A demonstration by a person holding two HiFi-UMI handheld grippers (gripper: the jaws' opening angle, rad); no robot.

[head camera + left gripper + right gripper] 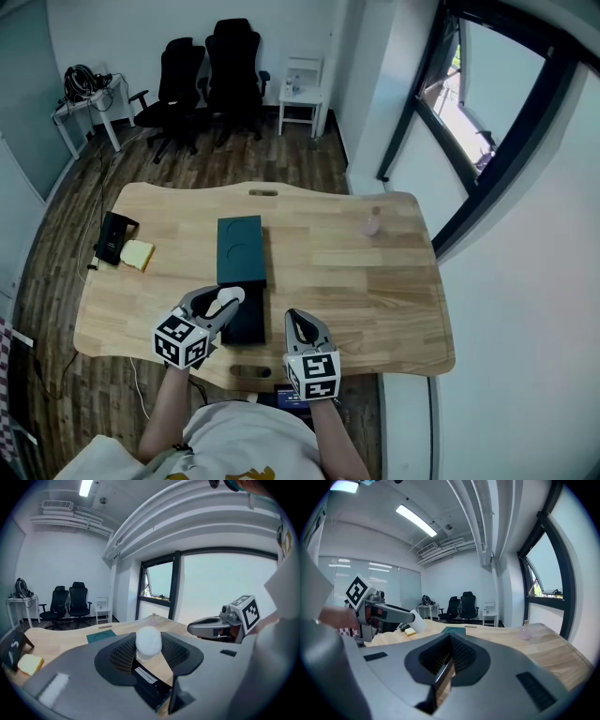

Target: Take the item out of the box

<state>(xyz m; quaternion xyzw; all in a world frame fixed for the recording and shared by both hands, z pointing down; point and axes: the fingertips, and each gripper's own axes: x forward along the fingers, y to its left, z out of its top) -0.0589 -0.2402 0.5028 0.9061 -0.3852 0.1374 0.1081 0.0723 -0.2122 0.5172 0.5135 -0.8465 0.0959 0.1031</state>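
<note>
A dark teal box lies in the middle of the wooden table, with its lid (pixel 241 248) flat on the far side and its open base (pixel 247 323) nearer me. My left gripper (pixel 223 305) hovers over the base, shut on a white rounded item (pixel 232 296). In the left gripper view the white item (pixel 148 642) sits pinched between the ribbed pads (pixel 123 654), with the dark box base (pixel 149 686) below. My right gripper (pixel 302 326) hangs just right of the box, shut and empty, its pads (pixel 461 652) meeting. The right gripper view shows the white item (pixel 418 623) at the left gripper's tip.
A yellow block (pixel 138 254) and a black object (pixel 112 236) lie at the table's left edge. A small pink bottle (pixel 372 223) stands at the far right. Office chairs (pixel 211 80) and a white stool (pixel 302 94) stand beyond the table. A window is on the right.
</note>
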